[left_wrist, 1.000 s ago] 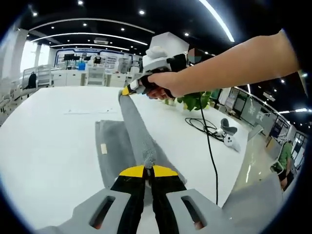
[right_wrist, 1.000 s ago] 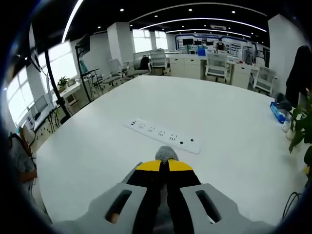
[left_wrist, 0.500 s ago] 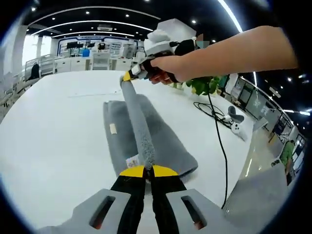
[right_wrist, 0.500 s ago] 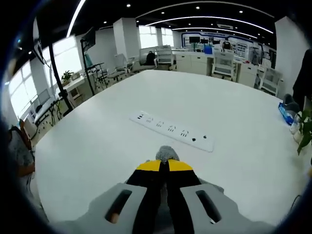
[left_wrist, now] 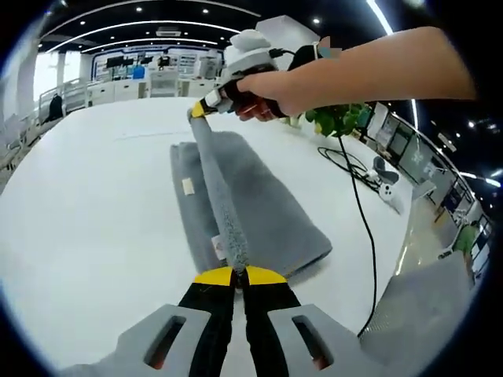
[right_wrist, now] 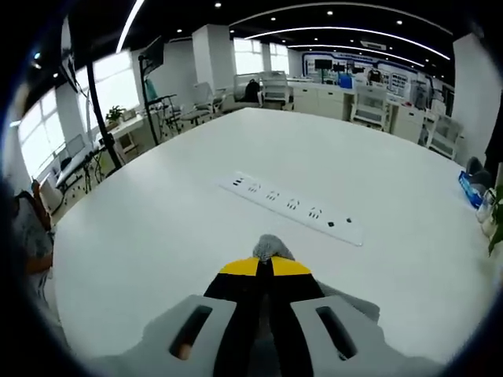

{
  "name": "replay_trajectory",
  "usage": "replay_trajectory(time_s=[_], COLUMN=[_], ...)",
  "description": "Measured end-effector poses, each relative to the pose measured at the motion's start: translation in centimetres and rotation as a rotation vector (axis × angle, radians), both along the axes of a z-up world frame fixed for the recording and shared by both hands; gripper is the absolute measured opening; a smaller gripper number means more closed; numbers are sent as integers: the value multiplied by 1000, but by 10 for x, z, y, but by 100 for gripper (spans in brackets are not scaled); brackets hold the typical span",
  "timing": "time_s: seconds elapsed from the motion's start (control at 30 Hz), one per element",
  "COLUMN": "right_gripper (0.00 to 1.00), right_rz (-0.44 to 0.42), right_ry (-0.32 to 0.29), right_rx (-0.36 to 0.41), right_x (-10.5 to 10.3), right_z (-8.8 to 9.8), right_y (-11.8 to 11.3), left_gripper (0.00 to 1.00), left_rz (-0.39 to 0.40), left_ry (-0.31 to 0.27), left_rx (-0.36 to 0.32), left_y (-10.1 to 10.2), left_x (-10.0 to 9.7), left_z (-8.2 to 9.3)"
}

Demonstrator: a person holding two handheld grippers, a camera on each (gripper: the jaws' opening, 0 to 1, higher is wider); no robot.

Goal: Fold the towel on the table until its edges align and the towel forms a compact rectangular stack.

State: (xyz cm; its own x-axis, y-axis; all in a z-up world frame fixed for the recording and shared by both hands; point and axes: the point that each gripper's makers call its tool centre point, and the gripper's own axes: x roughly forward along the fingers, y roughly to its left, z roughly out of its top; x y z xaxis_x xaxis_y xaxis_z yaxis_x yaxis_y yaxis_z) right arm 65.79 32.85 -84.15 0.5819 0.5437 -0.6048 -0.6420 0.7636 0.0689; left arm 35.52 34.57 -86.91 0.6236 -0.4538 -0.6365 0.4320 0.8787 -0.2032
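Observation:
A grey towel (left_wrist: 259,200) lies on the white table (left_wrist: 86,204), with one edge lifted into a taut strip between both grippers. In the left gripper view my left gripper (left_wrist: 240,275) is shut on the near corner. The right gripper (left_wrist: 203,108), held in a person's hand (left_wrist: 263,93), pinches the far corner above the table. In the right gripper view my right gripper (right_wrist: 264,265) is shut, and a grey tuft of towel (right_wrist: 269,247) pokes out past its yellow tips. A small label (left_wrist: 187,185) shows on the flat part of the towel.
A white power strip (right_wrist: 295,210) lies on the table beyond the right gripper. A black cable (left_wrist: 357,204) runs along the table's right side near a green plant (left_wrist: 338,122) and a white controller (left_wrist: 391,196). Desks and chairs stand in the background.
Both grippers have carried the lifted towel edge across. More of the flat towel now shows under the strip, and the power strip sits farther right in the right gripper view.

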Motion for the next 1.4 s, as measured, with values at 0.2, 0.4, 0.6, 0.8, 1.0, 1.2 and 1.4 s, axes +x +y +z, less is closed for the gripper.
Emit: replay_trajectory(time_s=[0.2,0.4,0.6,0.8,1.0,1.2,1.4], right_gripper=[1,1,2,3,8,13,14], right_rz=[14,25,54,67,61,67,119], right_ry=[-5,4,-14,-17,-26,-35,-68], right_rx=[-16,-18,-23,-25,-9,-1,-35], right_x=[1,-2,-5,-7,-6,-10,-14], right_z=[-9,-14,-18,-18,-14,-8,0], right_y=[4,9,13,12,13,11,9], left_gripper=[3,3,3,3,4,7,14], left_rz=[-2,-1,-4,-11,-11,-10,-12], left_ry=[24,54,74,83,85,85,88], left_rx=[22,35,49,57,60,85,111], left_y=[6,7,9,9,10,15,21], left_x=[0,-2,-4,-6,-6,-6,-8], left_z=[-9,-16,-21,-23,-23,-26,-28])
